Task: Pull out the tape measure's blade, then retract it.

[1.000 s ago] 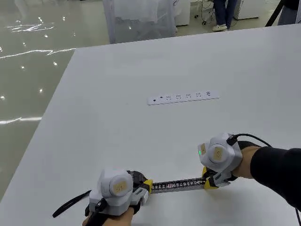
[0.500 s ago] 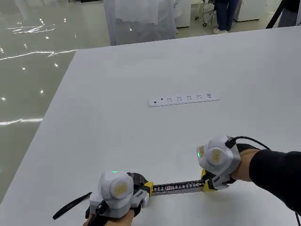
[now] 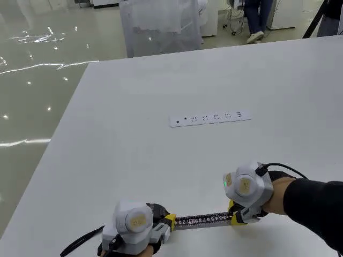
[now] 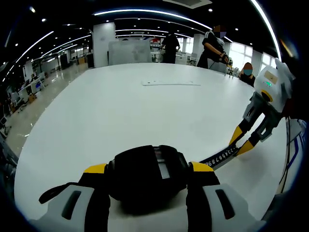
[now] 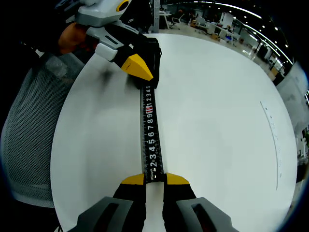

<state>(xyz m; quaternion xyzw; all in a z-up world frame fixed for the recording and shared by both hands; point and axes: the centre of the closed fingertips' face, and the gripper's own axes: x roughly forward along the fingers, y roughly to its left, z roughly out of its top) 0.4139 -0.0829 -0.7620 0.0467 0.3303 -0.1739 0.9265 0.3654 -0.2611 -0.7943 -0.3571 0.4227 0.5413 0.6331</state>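
Observation:
The tape measure's black body [image 3: 157,210] lies on the white table [image 3: 161,150], near its front edge. My left gripper [image 3: 162,220] is shut on the body [image 4: 147,176], with its yellow-tipped jaws on either side. A short stretch of the numbered blade [image 3: 202,219] runs right to my right gripper [image 3: 234,215]. That gripper is shut on the blade's end. In the right gripper view the blade [image 5: 149,140] runs straight from my own gripper [image 5: 150,180] to the body [image 5: 150,50] and the left gripper [image 5: 137,65]. The right gripper [image 4: 243,141] also appears in the left gripper view.
A white power strip [image 3: 210,118] lies mid-table, well beyond the grippers. The tape's black strap [image 3: 80,241] trails left near the table's left edge. A cable [image 3: 281,167] loops from the right gripper. People [image 4: 212,43] stand past the far edge.
The head view has shifted a little. The two grippers and the stretch of blade between them look about the same as before.

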